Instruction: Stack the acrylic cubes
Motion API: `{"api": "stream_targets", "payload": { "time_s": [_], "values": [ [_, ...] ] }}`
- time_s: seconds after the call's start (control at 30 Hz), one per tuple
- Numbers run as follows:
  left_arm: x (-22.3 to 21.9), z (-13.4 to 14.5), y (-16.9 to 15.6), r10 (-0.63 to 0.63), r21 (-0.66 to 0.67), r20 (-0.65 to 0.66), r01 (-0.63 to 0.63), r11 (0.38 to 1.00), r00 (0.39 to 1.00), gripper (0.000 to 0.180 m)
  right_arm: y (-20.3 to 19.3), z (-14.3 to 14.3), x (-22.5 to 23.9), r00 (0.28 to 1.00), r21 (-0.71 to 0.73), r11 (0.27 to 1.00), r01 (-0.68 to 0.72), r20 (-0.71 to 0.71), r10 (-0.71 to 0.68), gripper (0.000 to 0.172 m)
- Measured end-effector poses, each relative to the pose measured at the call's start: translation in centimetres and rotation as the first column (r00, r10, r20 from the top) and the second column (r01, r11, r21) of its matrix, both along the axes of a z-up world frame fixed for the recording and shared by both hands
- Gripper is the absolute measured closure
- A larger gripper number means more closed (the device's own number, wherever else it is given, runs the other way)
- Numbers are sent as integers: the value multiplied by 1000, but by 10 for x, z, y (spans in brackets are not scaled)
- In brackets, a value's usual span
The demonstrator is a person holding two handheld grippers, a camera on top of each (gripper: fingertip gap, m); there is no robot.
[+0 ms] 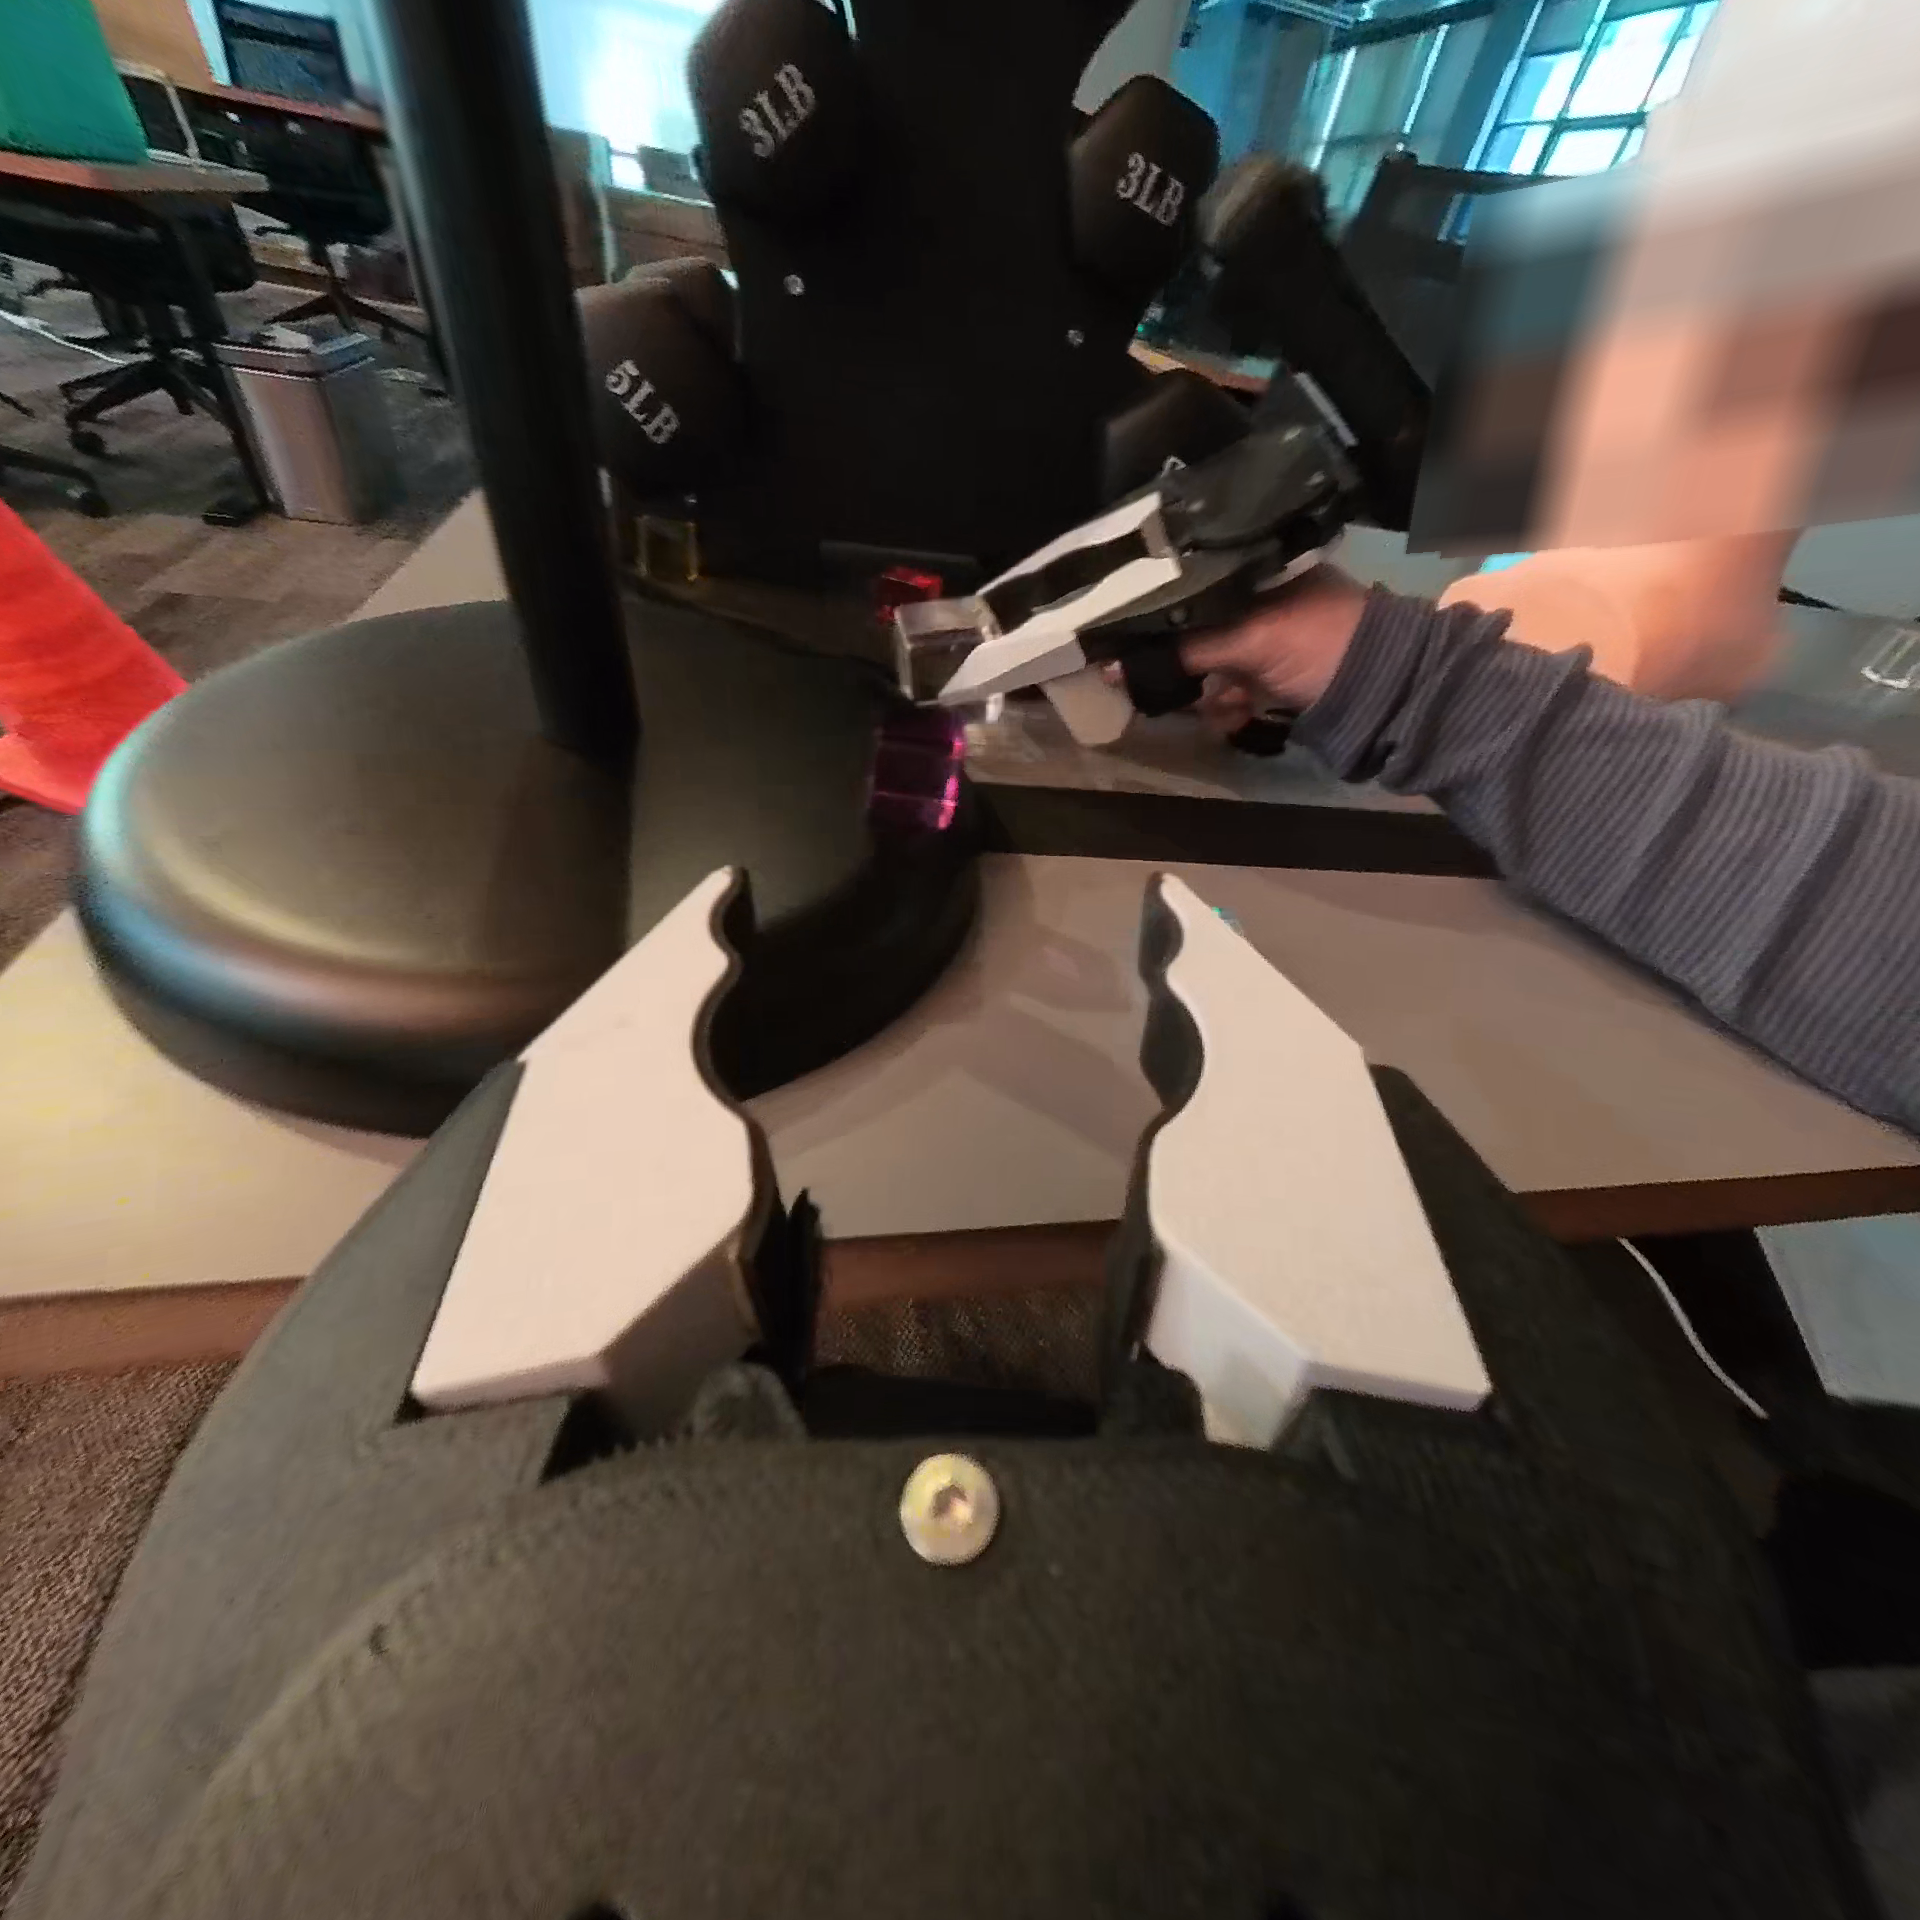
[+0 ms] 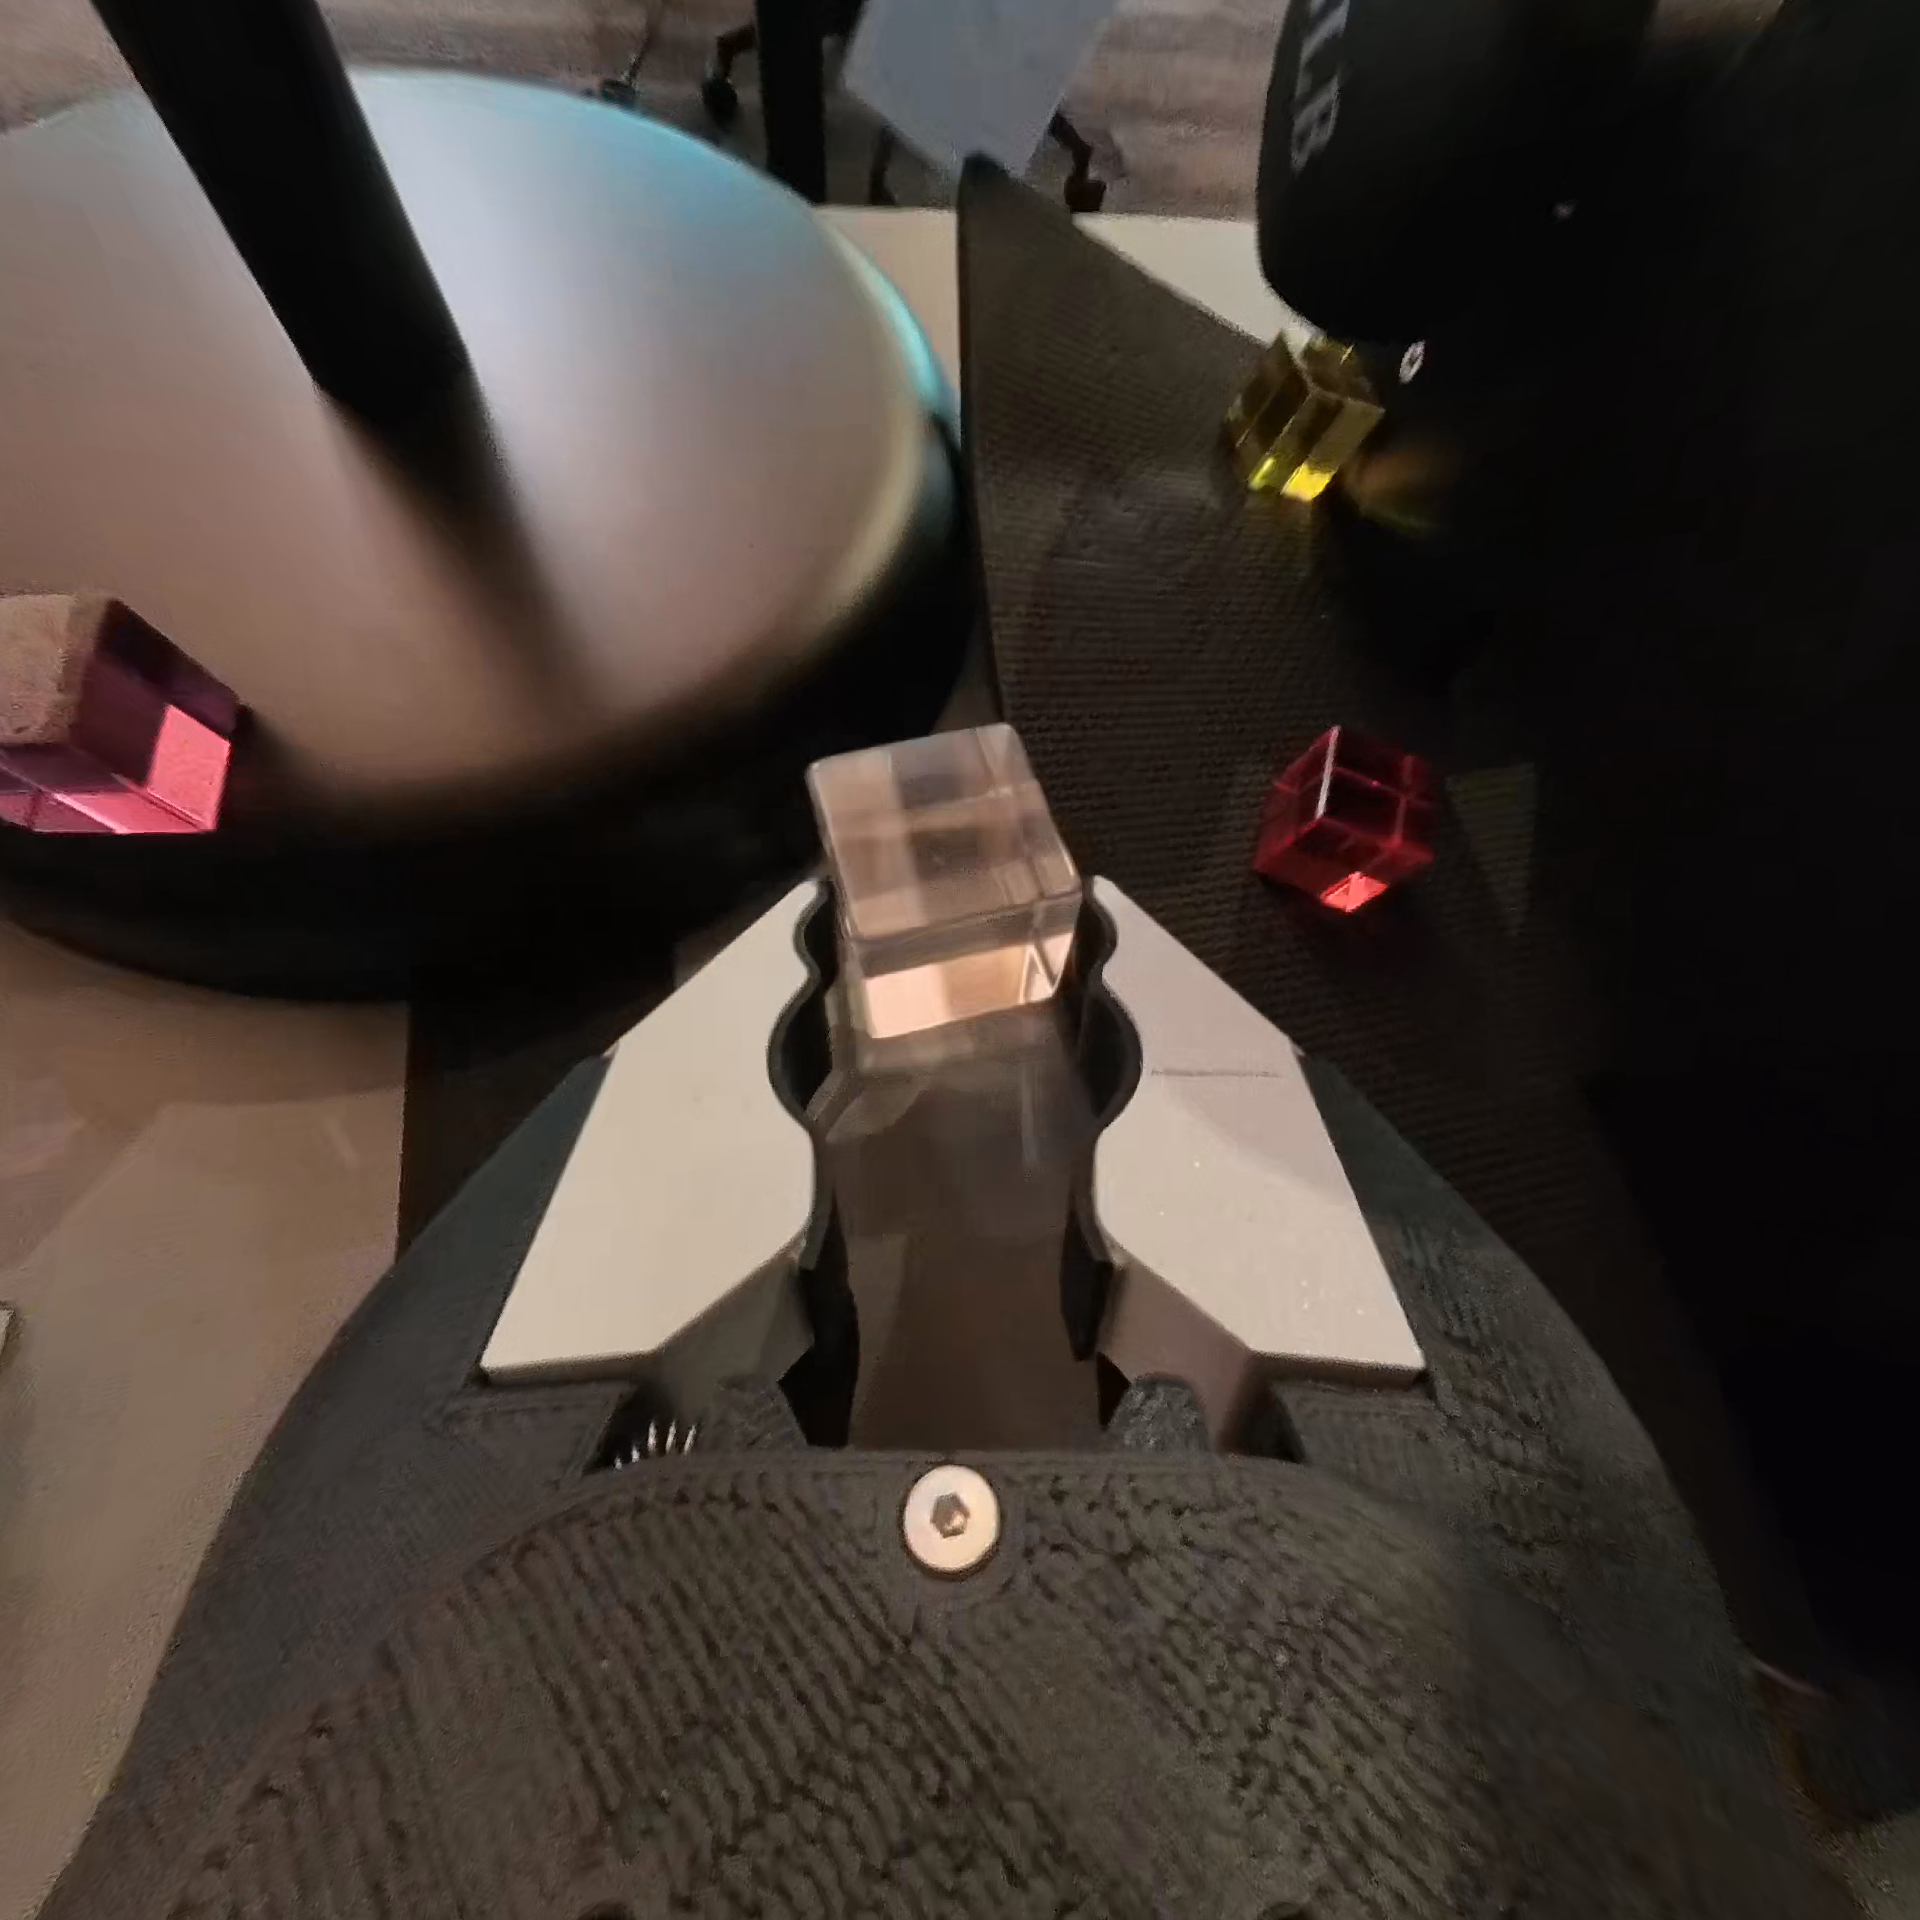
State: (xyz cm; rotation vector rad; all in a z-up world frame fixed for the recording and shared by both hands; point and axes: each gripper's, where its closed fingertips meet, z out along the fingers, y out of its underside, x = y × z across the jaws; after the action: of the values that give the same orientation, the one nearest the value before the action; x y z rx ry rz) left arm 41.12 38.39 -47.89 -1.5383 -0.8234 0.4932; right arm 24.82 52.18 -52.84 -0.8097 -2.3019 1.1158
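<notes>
Two grippers are working near the round lamp base (image 1: 436, 831): the right gripper (image 2: 951, 935) is clenching a clear cube (image 2: 940, 883) at its fingertips, while the left gripper (image 1: 940, 914) is hanging released; the cube's slick faces could slip free

**Clear cube held, coloured cubes lying about**

Clear cube (image 2: 940, 883): transparent, faintly pinkish, upright at frame centre, clamped between the right gripper (image 2: 951, 914) fingertips. Red cube (image 2: 1345, 821): translucent, tilted, on dark mat at right. Yellow cube (image 2: 1299, 426): translucent, upper right, against a black weight. Purple cube (image 2: 135, 738): at far left edge, touching the round black stand base.
</notes>
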Motion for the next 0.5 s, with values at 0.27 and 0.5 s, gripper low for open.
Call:
{"api": "stream_targets", "payload": {
  "time_s": [0.27, 0.5],
  "values": [
    [-9, 1, -30, 90, 23, -3, -90, 996, 996, 107, -77, 58, 23, 913, -130, 903, -409, -67, 403, 129],
    [-9, 3, -40, 121, 16, -3, -121, 992, 993, 107, -111, 32, 38, 726, -77, 733, -676, 101, 680, 129]
  ]
}}
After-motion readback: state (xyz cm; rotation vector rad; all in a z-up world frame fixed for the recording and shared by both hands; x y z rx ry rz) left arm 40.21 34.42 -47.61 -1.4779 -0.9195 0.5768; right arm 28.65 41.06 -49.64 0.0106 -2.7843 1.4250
